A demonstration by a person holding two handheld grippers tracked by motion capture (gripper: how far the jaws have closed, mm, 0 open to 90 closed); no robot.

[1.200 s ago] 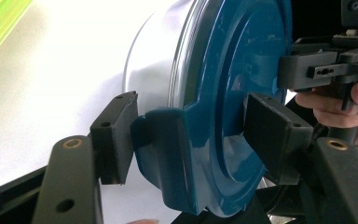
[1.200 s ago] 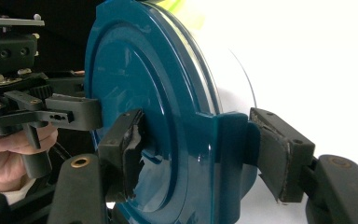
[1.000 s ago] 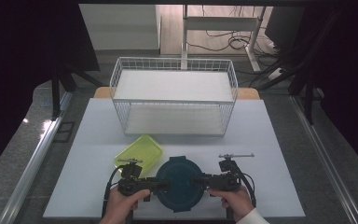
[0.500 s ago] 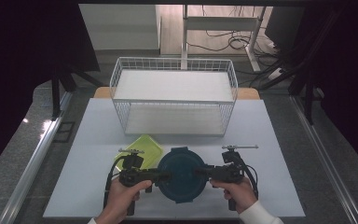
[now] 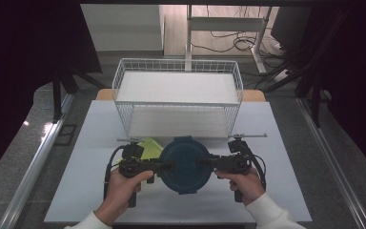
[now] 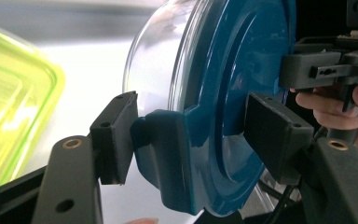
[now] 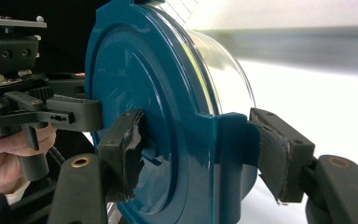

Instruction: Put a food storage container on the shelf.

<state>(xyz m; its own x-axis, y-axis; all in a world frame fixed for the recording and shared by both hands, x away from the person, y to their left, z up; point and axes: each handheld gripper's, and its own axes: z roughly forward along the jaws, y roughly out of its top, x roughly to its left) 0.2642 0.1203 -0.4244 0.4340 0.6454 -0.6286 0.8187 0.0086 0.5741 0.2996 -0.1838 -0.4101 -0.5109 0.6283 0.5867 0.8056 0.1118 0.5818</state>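
Teal-lidded clear round container [image 5: 185, 164] — beside it, yellow-green container [image 5: 148, 146].

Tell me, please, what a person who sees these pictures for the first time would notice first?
First comes the round container with the dark teal lid, held near the front of the white table with the left tool and right tool clamped on its opposite side tabs. Behind it stands a large white wire basket, and a yellow-green container lies just left of the round one.
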